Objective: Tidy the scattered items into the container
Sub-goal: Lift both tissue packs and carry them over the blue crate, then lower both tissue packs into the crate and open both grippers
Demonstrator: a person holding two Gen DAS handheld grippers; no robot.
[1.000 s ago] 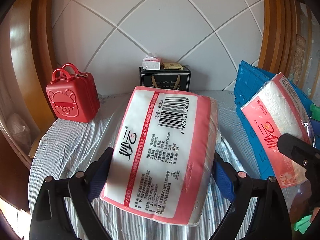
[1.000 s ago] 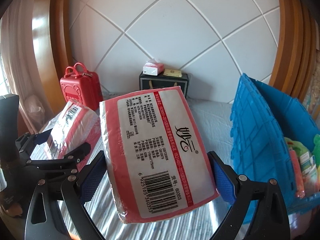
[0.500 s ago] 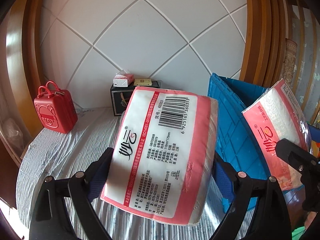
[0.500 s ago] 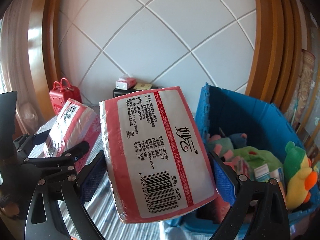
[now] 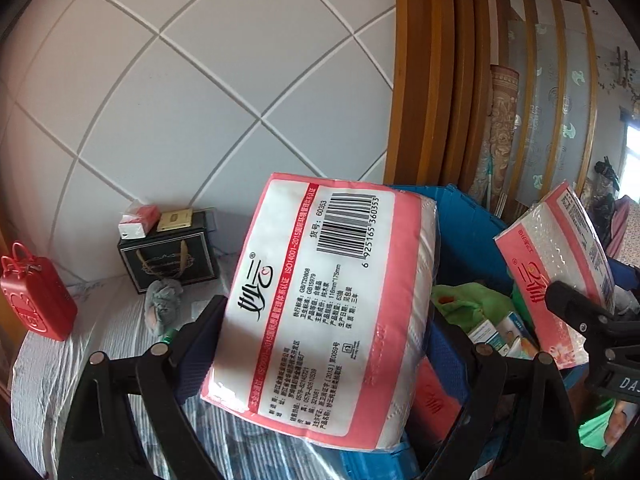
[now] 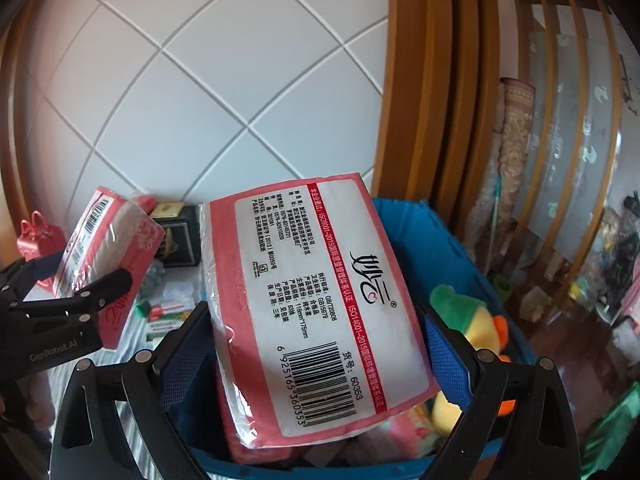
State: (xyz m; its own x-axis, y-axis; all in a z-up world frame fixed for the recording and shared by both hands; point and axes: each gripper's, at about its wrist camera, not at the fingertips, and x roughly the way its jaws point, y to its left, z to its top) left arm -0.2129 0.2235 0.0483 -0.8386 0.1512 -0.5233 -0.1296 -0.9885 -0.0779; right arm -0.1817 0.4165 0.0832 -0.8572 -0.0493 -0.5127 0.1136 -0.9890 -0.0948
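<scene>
You're at the drop step. Blue plastic crate (image 6: 424, 236) lies below both loads. Each pink-and-white plastic-wrapped tissue pack (image 5: 332, 300) (image 6: 316, 304) is clamped, left gripper (image 5: 320, 344) and right gripper (image 6: 316, 344). Next: lower, then release clear of the green-and-yellow plush duck (image 6: 472, 320).

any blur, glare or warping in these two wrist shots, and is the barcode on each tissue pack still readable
Left wrist view: sharp; the tissue pack shows a readable barcode, straight wall seams bow from the fisheye, and a window at the right edge is blown out. Right wrist view: the held tissue pack is crisp and its barcode readable, glare on its plastic edge, and the wooden frame curves strongly.
</scene>
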